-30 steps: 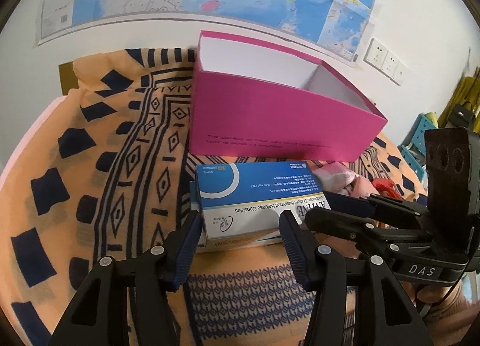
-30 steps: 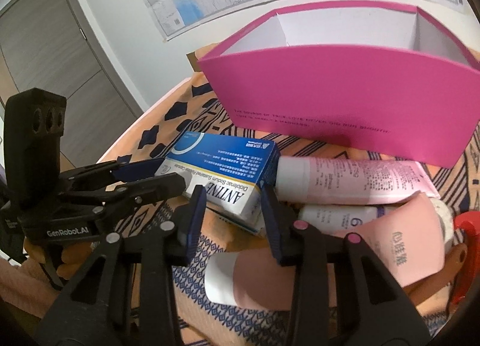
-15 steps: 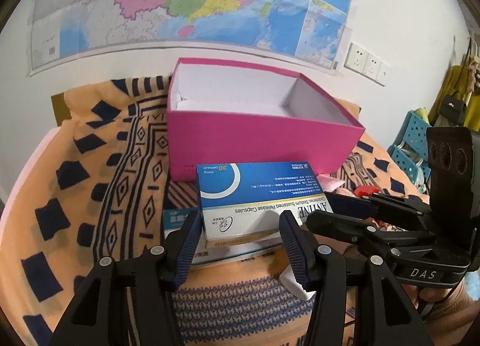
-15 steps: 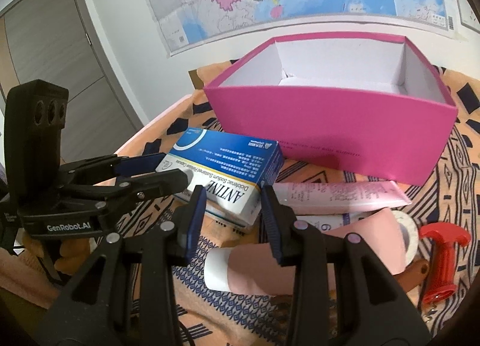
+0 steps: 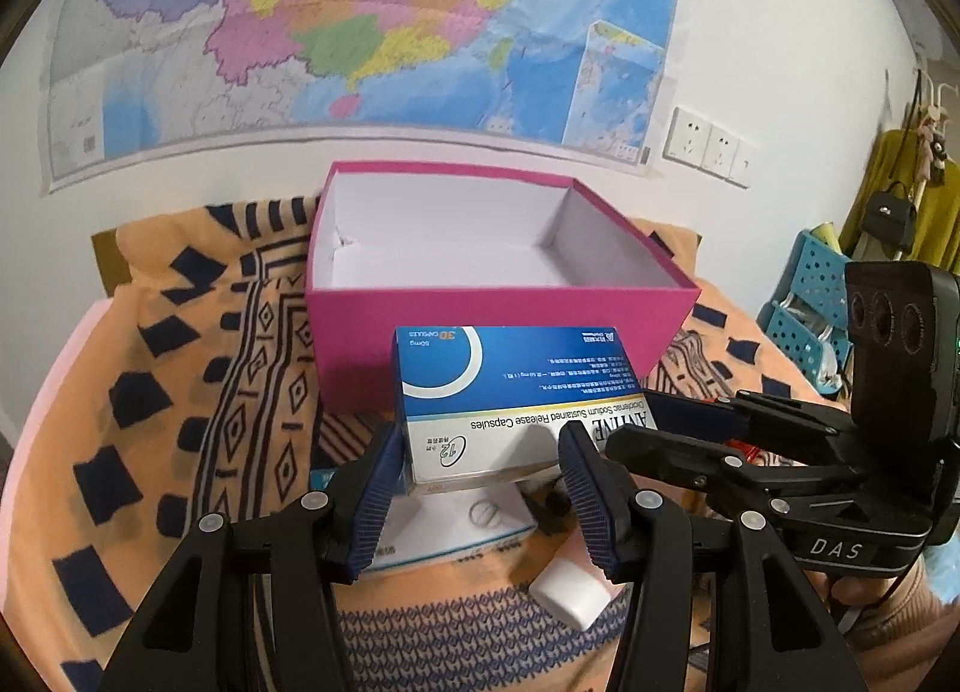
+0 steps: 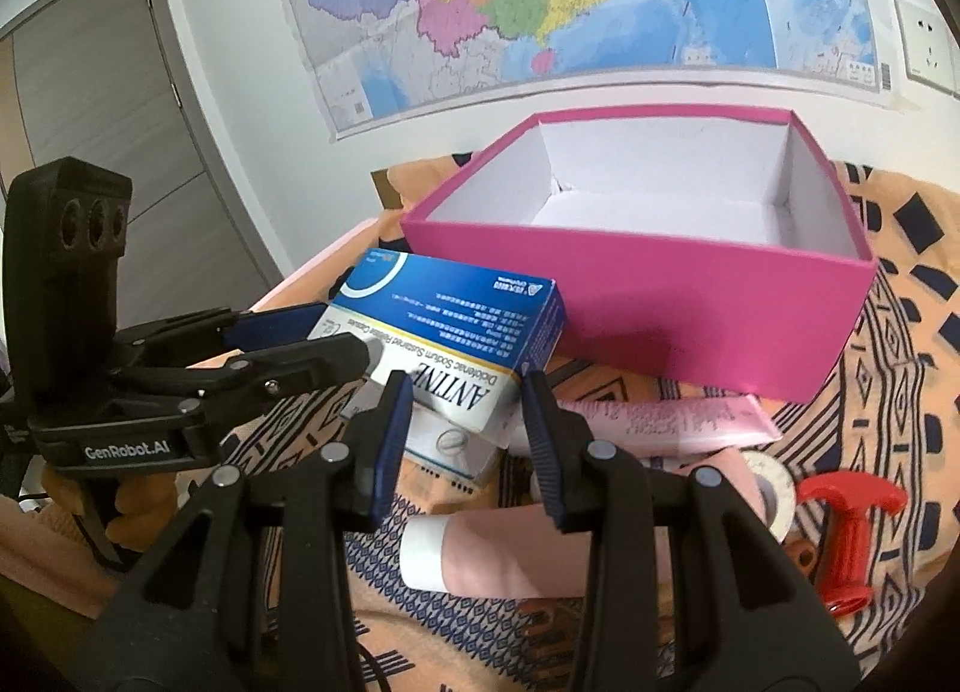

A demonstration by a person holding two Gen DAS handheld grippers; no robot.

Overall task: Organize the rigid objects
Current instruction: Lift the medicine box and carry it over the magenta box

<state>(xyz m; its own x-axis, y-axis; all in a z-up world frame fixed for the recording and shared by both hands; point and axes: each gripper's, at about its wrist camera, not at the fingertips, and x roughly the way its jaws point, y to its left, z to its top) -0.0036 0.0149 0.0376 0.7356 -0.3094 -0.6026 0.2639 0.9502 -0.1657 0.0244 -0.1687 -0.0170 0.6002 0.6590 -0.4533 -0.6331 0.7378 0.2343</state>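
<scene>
Gripping from both sides, the left gripper (image 5: 480, 467) and the right gripper (image 6: 468, 413) are closed on the same blue-and-white capsule box (image 5: 510, 398), each pair of ribbed blue fingers (image 5: 375, 503) pressed against its short near edges, so that the box hangs level in the air, clear of the cloth. Directly under it lies a second flat white-and-blue carton (image 5: 456, 530), resting on the orange patterned tablecloth (image 5: 180, 392). Near the carton, on the right-hand side, are a white cap (image 5: 570, 590) and pink tubes (image 6: 528, 560), one tube lying along the foot of the container beyond; a red handle (image 6: 846, 536) sits further right, next to a roll of white tape (image 6: 771, 488). Just beyond the lifted box stands the open pink storage box (image 5: 498, 326), its white inside bare in both views. Behind it, a coloured map (image 5: 372, 26) hangs on the white wall, with wall sockets (image 5: 708, 146) beside it.
</scene>
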